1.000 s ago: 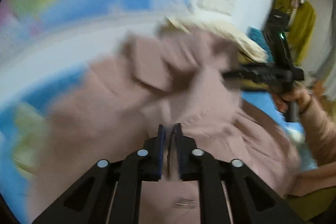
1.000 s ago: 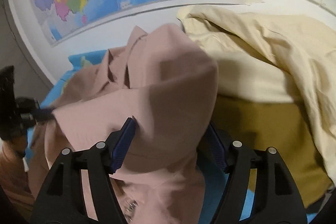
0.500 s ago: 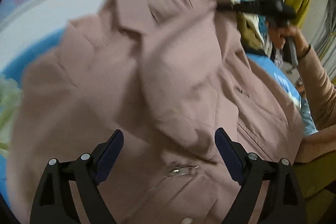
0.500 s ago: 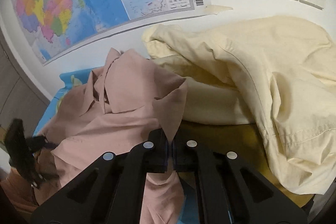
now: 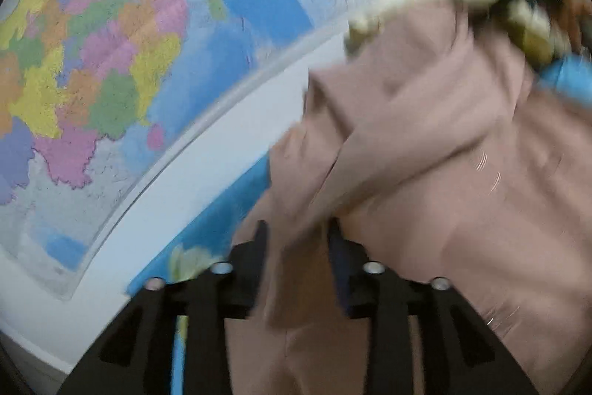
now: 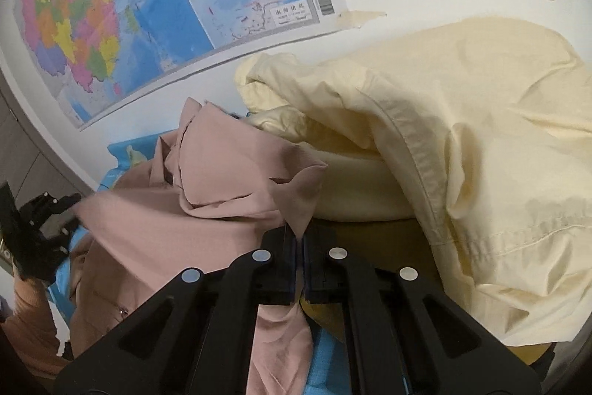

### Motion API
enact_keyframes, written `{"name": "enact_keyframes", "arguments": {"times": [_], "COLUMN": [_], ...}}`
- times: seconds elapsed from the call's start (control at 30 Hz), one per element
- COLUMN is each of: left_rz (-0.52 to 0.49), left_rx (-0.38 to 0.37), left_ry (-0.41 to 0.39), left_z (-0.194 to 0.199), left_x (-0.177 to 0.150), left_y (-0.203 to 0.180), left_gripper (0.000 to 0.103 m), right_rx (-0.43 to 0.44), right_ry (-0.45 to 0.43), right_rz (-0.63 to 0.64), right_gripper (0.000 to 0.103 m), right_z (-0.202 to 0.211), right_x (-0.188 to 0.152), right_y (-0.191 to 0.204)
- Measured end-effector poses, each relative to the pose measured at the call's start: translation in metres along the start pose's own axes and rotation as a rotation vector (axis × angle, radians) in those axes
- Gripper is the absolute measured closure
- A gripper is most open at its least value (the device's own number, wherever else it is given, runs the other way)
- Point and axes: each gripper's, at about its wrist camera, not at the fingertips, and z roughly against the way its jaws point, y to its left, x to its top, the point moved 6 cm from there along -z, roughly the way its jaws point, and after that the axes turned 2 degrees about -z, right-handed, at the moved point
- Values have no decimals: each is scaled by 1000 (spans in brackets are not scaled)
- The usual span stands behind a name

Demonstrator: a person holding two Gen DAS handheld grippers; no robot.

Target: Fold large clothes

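Pink garment (image 6: 207, 210) matt soft cloth; cream garment (image 6: 462, 143) crisp stitched cloth; wall map (image 6: 148, 6) glossy paper.

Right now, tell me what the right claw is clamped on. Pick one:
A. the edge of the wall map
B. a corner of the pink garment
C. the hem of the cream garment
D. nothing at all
B. In the right wrist view the right claw is shut, with a pointed corner of the pink garment pinched between its pads, while the cream garment lies apart to the right.
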Motion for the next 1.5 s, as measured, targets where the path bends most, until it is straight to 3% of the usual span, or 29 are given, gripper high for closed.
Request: {"name": "enact_keyframes", "arguments": {"times": [0.03,0.07,0.13,0.2,0.27,0.33,0.47,0.57,0.6,0.63,0.67,0.73,0.8,0.87,0.97,1.03,1.07,1.1,1.13,1.23,1.3,1.37,1.5], "left_rz": [-12,-40,-88,-63,30,109,229,258,257,257,252,220,161,120,37,-66,-100,-139,-187,-230,-141,-23,220], "left_rx": [-51,-103,-92,-124,-148,-166,-165,-168,-171,-182,-210,-174,-84,25,163,197,157,90,47,-3,-55,-104,-204], "left_ry": [33,64,102,100,55,23,59,92,102,110,121,131,90,14,-126,-191,-193,-167,-130,-14,-8,-48,-143], "left_z": [-6,-12,-20,-18,-10,-11,-39,-60,-68,-74,-80,-85,-78,-56,-12,8,12,13,8,-10,-10,0,21], "left_x": [-8,-19,-36,-45,-45,-39,-33,-28,-28,-28,-29,-27,-18,-1,11,0,-10,-23,-39,-75,-85,-81,-73], "left_y": [-11,-24,-36,-34,-16,-2,11,8,7,5,2,1,8,26,39,24,11,-5,-21,-47,-43,-28,12], "left_gripper": [62,56,52,45,31,26,26,27,32,49,73,91,96,97,96,89,82,77,70,49,48,26,12], "right_rx": [1,2,-28,-59,-64,-69,-40,71,104,113,111,108,130,119,110,134,129,107,96,49,57,50,114], "right_ry": [5,17,17,-5,-46,-105,-199,-148,-106,-80,-47,16,95,119,134,154,164,191,215,252,289,291,221], "right_rz": [-3,-7,-9,-8,-16,8,83,190,255,302,367,463,518,559,575,569,583,612,630,679,653,640,545], "right_gripper": [98,91,76,58,58,56,47,46,45,45,45,45,53,57,77,82,86,95,96,90,83,68,60], "right_z": [-1,-3,-3,2,15,34,61,49,37,27,12,-18,-51,-74,-92,-94,-95,-97,-98,-98,-95,-87,-47], "right_x": [0,-1,-1,1,4,5,0,-13,-23,-31,-40,-57,-73,-79,-80,-84,-88,-95,-102,-116,-118,-116,-102], "right_y": [1,1,0,-3,-2,7,40,83,104,117,134,160,181,193,198,197,194,189,186,172,162,156,140]}}
